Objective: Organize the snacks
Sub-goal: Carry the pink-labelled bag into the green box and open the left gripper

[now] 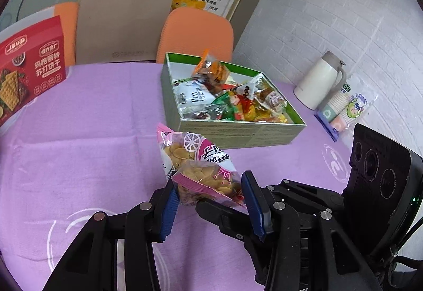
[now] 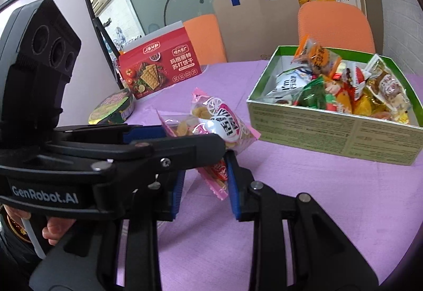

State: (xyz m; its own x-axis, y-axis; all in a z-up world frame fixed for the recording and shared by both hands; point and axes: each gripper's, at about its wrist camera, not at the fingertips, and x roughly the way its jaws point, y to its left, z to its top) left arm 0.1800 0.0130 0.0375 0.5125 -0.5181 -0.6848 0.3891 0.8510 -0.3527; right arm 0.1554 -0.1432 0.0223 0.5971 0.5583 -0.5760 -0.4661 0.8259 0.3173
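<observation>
On the purple-clothed counter point(image 1: 79, 132), a red rectangular cardboard cracker box point(image 1: 29, 66) stands at about ten o'clock in the left wrist view. At the centre, two pink-and-clear plastic bags of yellow round crisps point(image 1: 195, 158) are held just above the cloth: the left gripper point(image 1: 211, 195) has its jaws clamped on the lower bag, while the right gripper point(image 2: 205, 182) has its jaws closed on a bag's pink edge. At one o'clock sits the open green cardboard box point(image 1: 238, 135) heaped with wrapped snacks, and a white thermos jug point(image 1: 317, 79) stands at two o'clock.
</observation>
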